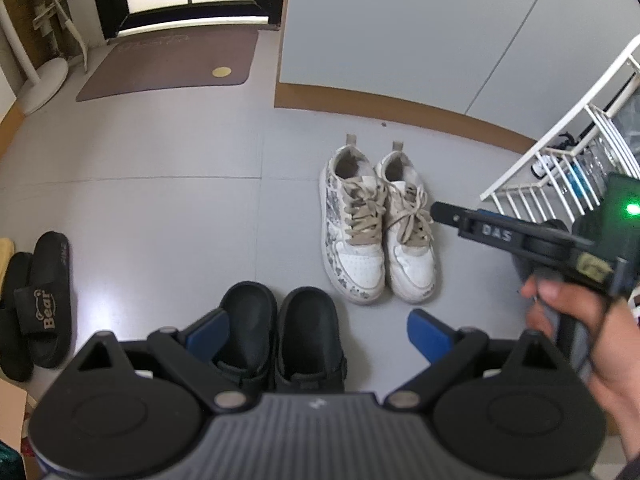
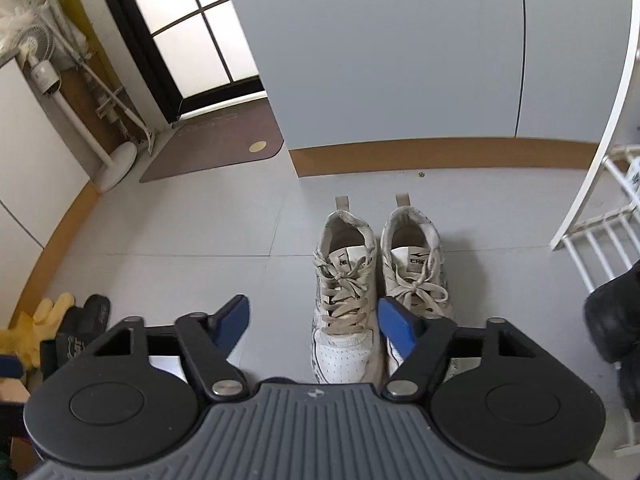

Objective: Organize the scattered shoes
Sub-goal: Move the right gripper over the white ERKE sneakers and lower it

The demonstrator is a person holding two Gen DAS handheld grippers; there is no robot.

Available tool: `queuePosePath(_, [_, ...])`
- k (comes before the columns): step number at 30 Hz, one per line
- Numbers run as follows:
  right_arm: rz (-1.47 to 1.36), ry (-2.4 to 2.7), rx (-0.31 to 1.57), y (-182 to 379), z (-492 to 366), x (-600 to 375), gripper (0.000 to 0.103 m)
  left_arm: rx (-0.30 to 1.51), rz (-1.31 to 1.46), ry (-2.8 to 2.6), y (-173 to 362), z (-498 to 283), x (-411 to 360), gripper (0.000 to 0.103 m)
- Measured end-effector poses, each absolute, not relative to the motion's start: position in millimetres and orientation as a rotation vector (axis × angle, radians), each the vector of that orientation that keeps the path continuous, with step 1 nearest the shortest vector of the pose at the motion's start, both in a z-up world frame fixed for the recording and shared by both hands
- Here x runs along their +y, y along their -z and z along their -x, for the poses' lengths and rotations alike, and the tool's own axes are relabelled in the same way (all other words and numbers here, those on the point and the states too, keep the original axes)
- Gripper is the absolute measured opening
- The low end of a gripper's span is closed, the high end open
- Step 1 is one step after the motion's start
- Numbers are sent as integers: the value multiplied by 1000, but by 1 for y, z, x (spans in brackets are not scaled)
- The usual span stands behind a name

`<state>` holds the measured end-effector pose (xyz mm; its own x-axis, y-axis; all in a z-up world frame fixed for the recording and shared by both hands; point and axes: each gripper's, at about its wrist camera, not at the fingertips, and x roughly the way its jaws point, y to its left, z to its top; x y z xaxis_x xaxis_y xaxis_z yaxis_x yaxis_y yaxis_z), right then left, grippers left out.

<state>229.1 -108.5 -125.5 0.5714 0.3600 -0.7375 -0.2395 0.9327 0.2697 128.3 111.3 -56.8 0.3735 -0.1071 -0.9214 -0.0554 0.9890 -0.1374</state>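
Black clogs (image 1: 280, 332), heels behind gripper

Open grey floor (image 1: 160, 208) left of the white sneakers (image 1: 376, 232) — free passage. Obstacles: white rack (image 1: 568, 152) at right, black clogs (image 1: 280, 336) nearest, black slides (image 1: 40, 304) far left.

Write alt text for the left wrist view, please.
A pair of white lace-up sneakers stands together on a grey floor, black clogs nearer. The left gripper is open above the clogs; a hand holds the right gripper beside the sneakers.
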Motion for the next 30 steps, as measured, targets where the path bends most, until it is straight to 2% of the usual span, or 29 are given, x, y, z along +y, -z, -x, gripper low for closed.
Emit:
queuePosePath(22, [-160, -338, 784, 230, -295, -111, 59, 1242, 148, -23, 64, -133, 141, 97])
queuePosePath(30, [-201, -294, 673, 254, -310, -109, 58, 1245, 171, -53, 70, -144, 138, 97])
